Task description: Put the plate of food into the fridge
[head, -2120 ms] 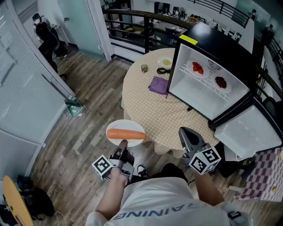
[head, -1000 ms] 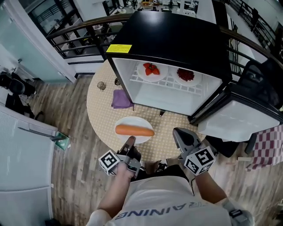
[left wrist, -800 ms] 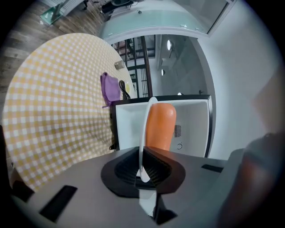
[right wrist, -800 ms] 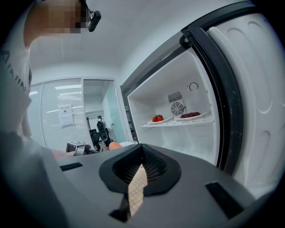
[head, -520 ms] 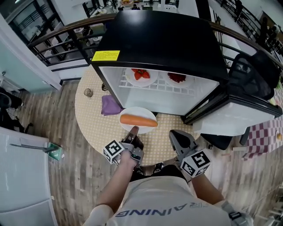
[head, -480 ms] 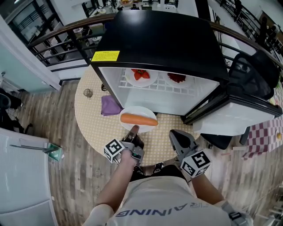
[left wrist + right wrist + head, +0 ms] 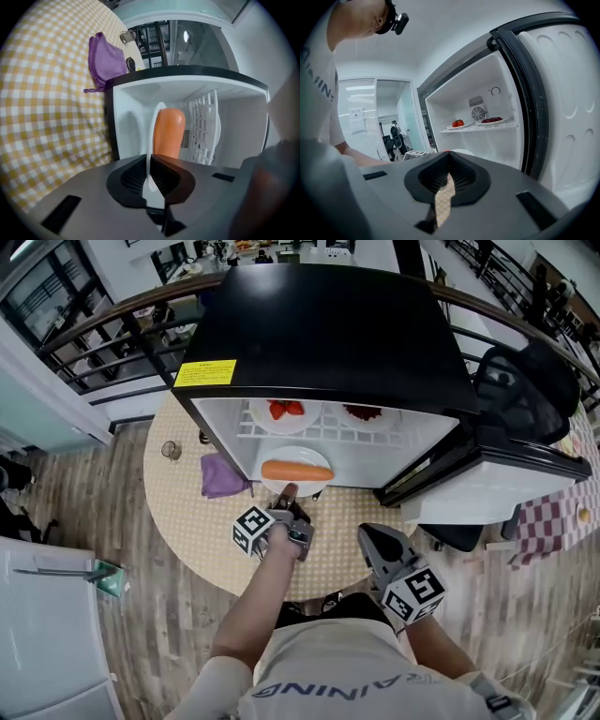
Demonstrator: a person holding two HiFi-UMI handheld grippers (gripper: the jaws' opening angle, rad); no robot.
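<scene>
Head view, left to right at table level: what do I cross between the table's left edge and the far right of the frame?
Small glass → purple cloth → plate carrying the carrot → open fridge door → checked cloth.

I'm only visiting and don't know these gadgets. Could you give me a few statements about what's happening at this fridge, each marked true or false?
1. The left gripper is clamped on the rim of a white plate. True.
2. That plate carries strawberries. False: one long orange food, like a carrot, lies on it.
3. The fridge door is shut. False: it stands open.
4. Two plates of red food sit on the fridge's wire shelf. True.
5. The right gripper holds the purple cloth. False: it holds nothing; the cloth lies on the table beside the fridge.
</scene>
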